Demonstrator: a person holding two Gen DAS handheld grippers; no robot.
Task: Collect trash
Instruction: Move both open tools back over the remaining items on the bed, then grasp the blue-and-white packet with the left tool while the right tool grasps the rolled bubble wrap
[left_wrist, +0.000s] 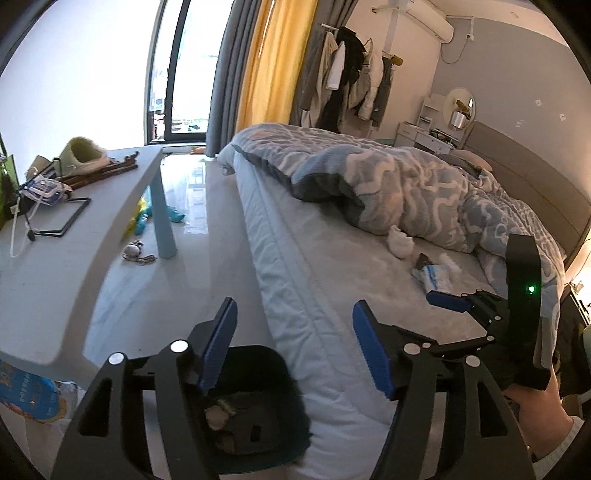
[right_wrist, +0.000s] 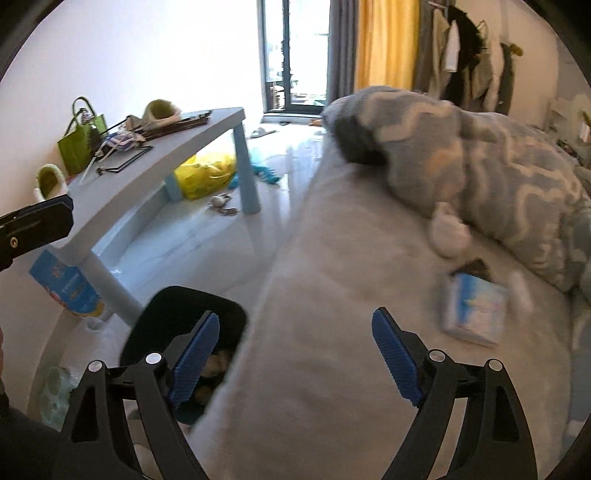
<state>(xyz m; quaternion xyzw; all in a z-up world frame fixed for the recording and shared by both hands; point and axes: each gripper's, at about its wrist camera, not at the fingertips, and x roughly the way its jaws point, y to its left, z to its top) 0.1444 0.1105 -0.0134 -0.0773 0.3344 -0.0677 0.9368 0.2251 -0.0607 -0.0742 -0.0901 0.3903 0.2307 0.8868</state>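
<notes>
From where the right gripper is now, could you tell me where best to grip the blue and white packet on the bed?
Probably by its near short edge: the packet lies flat on the mattress, so the right gripper, jaws open, should come from above, spanning that thin edge.

Black hand-held gripper (left_wrist: 295, 347), ribbed blue pads (left_wrist: 218, 347), silver pivot screws, green LED

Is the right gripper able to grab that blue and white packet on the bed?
Probably yes. The right gripper is open and empty above the bed, and the blue and white packet lies ahead to its right with only bare sheet between them. The blanket sits behind the packet, not over it.
</notes>
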